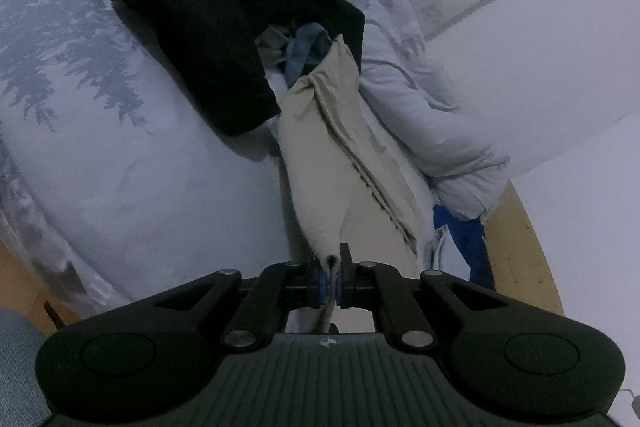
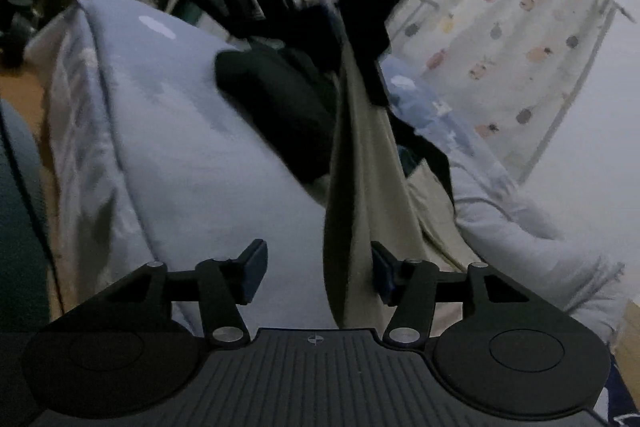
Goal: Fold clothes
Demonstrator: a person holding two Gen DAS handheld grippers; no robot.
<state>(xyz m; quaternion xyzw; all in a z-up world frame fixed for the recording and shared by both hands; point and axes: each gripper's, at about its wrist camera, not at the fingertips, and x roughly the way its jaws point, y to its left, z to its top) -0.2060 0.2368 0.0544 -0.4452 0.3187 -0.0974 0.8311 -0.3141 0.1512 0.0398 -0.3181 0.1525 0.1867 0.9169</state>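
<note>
Left hand-held gripper (image 1: 330,283) pinches a corner of the beige garment (image 1: 340,155), stretched ahead over the bed (image 1: 120,167); right hand-held gripper (image 2: 318,275) released. Soft, light, droopy: grab corners.

A beige garment (image 1: 348,147) runs up the middle; a black folded one (image 1: 208,7) lies upper left on the pale blue sheet (image 1: 80,87) printed with grey-blue trees. Upper right, a cream curtain (image 2: 512,59) carries small coloured fruit shapes.

Black grippers (image 1: 330,283) (blue pads, silver screws)
</note>
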